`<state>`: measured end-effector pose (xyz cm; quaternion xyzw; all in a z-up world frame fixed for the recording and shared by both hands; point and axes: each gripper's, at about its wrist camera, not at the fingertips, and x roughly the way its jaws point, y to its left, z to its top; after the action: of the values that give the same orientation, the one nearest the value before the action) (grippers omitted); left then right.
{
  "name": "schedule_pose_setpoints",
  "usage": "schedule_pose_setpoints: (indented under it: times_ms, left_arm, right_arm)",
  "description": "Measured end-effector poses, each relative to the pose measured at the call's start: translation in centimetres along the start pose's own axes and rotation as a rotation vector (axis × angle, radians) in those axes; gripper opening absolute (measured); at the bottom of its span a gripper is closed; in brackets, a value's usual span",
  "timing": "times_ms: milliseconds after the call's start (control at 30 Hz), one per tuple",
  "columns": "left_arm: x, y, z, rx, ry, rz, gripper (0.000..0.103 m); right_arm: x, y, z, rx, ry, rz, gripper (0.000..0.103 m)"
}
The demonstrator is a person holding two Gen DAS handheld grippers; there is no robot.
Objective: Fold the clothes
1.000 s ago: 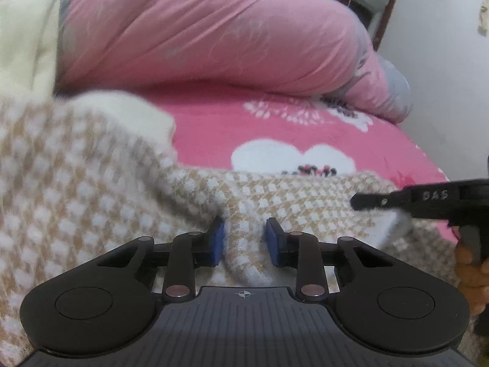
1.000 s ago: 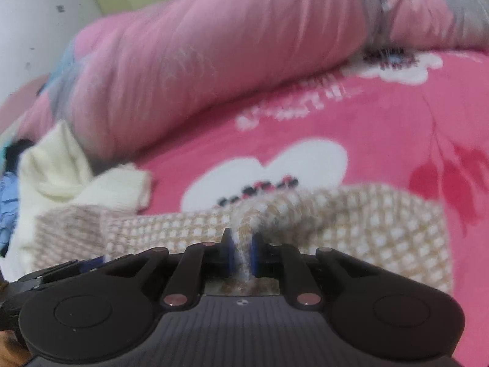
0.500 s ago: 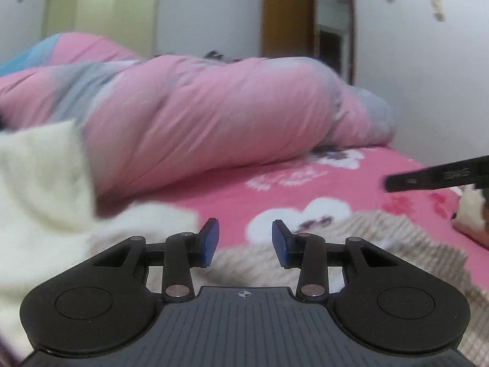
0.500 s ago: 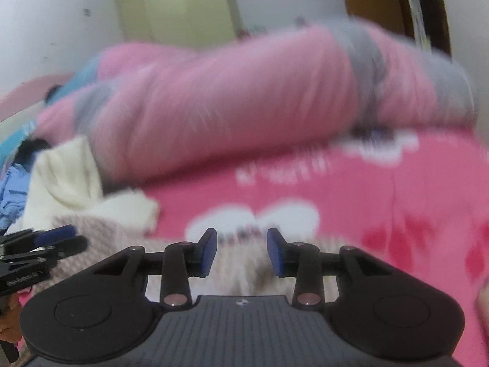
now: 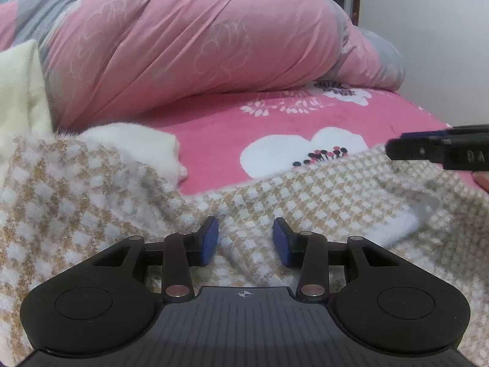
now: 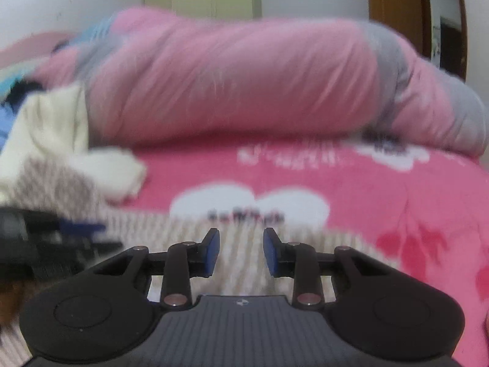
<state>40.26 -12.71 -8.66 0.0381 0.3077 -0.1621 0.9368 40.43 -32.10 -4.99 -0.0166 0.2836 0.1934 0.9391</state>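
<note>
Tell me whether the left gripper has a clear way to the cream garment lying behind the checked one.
Probably yes: the left gripper is open with nothing pinched, and only the flat checked garment lies between it and the cream garment.

One checked sweater (image 5: 305,202), one white top (image 5: 21,91), one pink quilt (image 5: 189,42), one pink sheet (image 5: 220,134), two grippers: left gripper (image 5: 245,240), right gripper (image 6: 241,252).

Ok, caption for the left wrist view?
Left gripper open over the checked knit on the pink bed.
</note>
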Motion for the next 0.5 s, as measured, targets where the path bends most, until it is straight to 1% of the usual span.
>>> schedule_pose_setpoints:
  times_ms: [67, 100, 133, 200, 233, 300, 333, 400, 433, 467, 500]
  left_arm:
    - [0.0, -0.1, -0.1, 0.002, -0.002, 0.004, 0.04]
    - [-0.1, -0.1, 0.1, 0.002, 0.004, 0.003, 0.041]
    - [-0.3, -0.3, 0.3, 0.013, -0.005, 0.012, 0.041]
    - [-0.9, -0.7, 0.6, 0.037, -0.023, 0.03, 0.042]
    - [-1.7, -1.0, 0.6, 0.06, -0.046, 0.043, 0.042]
    - [-3.6, -1.7, 0.3, 0.112, -0.121, 0.019, 0.042]
    - [-4.5, -2.1, 0.2, 0.138, -0.157, 0.007, 0.043]
    - [-4.6, -3.5, 0.1, 0.205, -0.141, 0.006, 0.044]
    - [-3.8, -4.4, 0.0, 0.236, -0.076, 0.038, 0.044]
    - [-2.6, -5.1, -0.3, 0.242, -0.01, 0.062, 0.045]
    - [-2.1, -5.4, -0.9, 0.244, 0.0, 0.077, 0.045]
  right_arm:
    - [2.6, -0.7, -1.2, -0.004, 0.091, -0.063, 0.034]
    - [3.1, -1.5, -1.8, 0.03, 0.104, -0.065, 0.037]
    - [3.3, -2.5, -2.4, 0.078, 0.102, -0.053, 0.037]
    - [1.7, -4.1, -1.8, 0.223, 0.079, -0.054, 0.034]
    - [0.5, -3.9, -1.4, 0.224, 0.046, -0.055, 0.034]
    - [-2.2, -3.0, -0.5, 0.188, -0.031, -0.048, 0.034]
    - [-3.0, -2.5, -0.2, 0.172, -0.054, -0.024, 0.034]
    - [-3.9, -0.9, 0.1, 0.118, -0.08, 0.043, 0.034]
    - [-3.7, 0.1, -0.2, 0.071, -0.079, 0.064, 0.033]
    - [-3.1, 0.8, -0.9, 0.031, -0.063, 0.083, 0.034]
    - [-1.1, 1.3, -2.3, 0.006, 0.008, 0.097, 0.033]
